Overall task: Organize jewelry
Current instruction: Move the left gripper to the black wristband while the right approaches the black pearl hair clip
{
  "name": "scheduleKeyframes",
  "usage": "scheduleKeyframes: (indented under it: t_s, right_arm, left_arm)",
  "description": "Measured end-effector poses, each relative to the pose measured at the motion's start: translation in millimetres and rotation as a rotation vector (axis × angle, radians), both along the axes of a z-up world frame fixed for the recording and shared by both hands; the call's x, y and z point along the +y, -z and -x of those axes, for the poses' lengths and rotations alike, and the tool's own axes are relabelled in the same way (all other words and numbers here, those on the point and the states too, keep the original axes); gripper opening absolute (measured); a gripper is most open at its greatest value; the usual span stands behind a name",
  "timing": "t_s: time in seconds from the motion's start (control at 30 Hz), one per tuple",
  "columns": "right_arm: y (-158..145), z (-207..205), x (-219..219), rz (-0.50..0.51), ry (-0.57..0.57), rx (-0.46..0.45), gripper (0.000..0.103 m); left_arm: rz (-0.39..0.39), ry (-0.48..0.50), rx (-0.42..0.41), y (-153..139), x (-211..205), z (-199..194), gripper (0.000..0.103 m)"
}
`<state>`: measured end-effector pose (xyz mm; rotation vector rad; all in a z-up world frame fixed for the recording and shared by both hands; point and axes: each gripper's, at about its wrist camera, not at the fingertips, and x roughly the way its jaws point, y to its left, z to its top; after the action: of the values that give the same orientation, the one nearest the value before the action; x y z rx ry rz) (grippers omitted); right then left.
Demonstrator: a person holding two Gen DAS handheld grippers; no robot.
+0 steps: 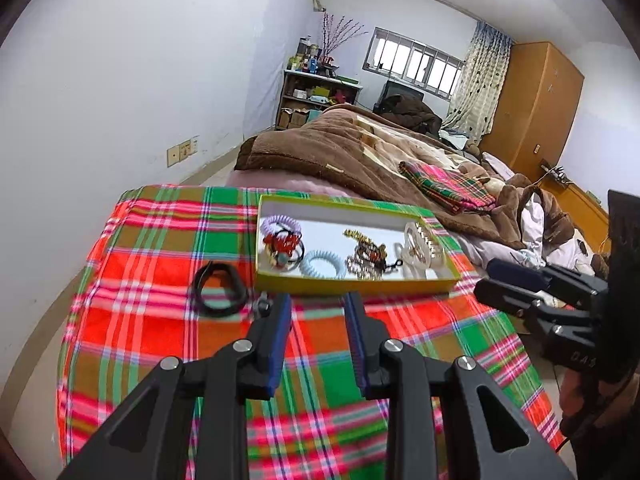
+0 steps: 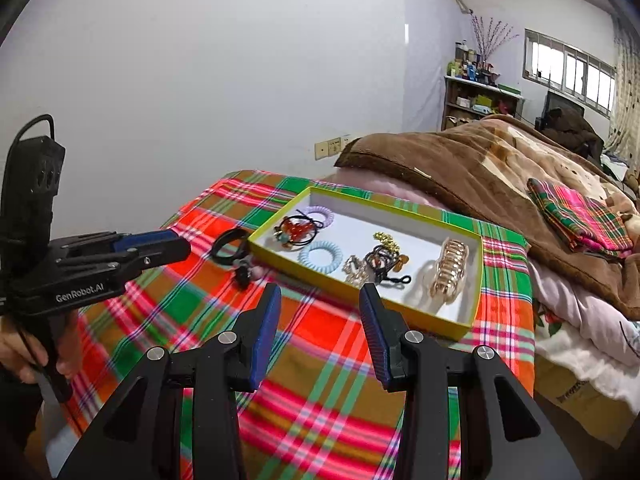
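Hovering over the plaid cloth (image 1: 160, 332), left hand-held gripper (image 1: 318, 300) with fingers apart and nothing between them, short of the near rim of the box (image 1: 352, 285). Right hand-held gripper (image 2: 320, 292) likewise spread and empty, tips just before the box's near edge. Inside the box: lilac coil tie (image 1: 280, 222), blue coil tie (image 1: 323, 264), red-beaded tie (image 1: 283, 243), a tangle of gold and black pieces (image 1: 366, 258) too jumbled to separate, and a hair claw (image 2: 450, 270) at the right end. Outside, left of the box on the cloth: black band (image 1: 218, 290) and a dark bobble tie (image 2: 245, 270) — mostly hidden behind the left finger in the left view. Bare cloth between grippers and box; cloth drops off at left toward the wall. Brown blanket (image 1: 344, 152) crowding the box's far side. Folded plaid cloth (image 2: 580, 216) on the blanket.
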<state>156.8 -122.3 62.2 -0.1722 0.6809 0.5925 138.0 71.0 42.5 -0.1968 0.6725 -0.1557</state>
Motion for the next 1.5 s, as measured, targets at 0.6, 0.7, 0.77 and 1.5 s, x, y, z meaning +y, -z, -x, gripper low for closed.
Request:
scheduleKeyframes:
  t_s: [0.6, 0.7, 0.77, 1.5]
  right_arm:
    - [18, 40, 4, -0.028, -0.051, 0.034, 0.042]
    - [22, 39, 8, -0.022, -0.059, 0.043, 0.042]
    - [23, 37, 11, -0.017, -0.067, 0.049, 0.042]
    - [51, -8, 69, 0.006, -0.108, 0.126, 0.042]
  left_arm:
    - [0.027, -0.109, 0.033, 19, 18, 62, 0.029]
    - [0.036, -0.112, 0.041, 21, 21, 61, 0.029]
    - [0.04, -0.115, 0.046, 22, 24, 58, 0.029]
    - [0.075, -0.163, 0.144, 50, 69, -17, 0.029]
